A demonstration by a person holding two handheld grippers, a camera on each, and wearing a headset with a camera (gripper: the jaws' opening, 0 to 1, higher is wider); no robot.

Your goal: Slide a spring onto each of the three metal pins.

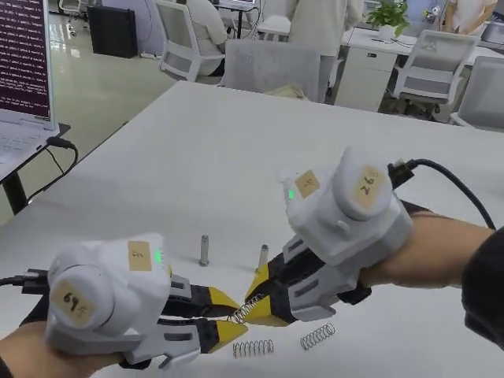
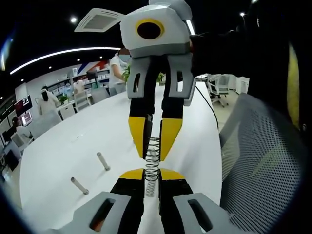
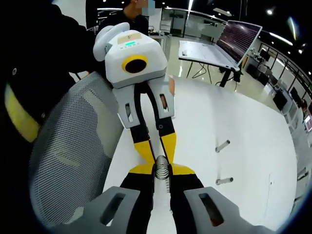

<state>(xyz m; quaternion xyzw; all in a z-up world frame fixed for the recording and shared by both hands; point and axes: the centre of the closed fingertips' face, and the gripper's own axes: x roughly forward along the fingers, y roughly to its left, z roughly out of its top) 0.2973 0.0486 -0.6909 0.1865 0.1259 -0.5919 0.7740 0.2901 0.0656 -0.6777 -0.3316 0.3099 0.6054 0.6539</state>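
Holds a spring [image 1: 244,309] between left gripper [image 1: 230,316] and right gripper [image 1: 253,303], tip to tip above the table [image 1: 236,142], second spring [image 1: 253,347] and third spring [image 1: 317,336] just before them, left pin [image 1: 204,250] and right pin [image 1: 263,256] upright behind, laptop [image 1: 24,71] far left.

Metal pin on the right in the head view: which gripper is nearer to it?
Right. The right gripper holds its fingers just on the person's side of that metal pin; the left gripper is farther off, toward the person and to the pin's left.

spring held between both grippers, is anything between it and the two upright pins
Nothing visible: only bare table lies between the spring and the left pin or the right pin.
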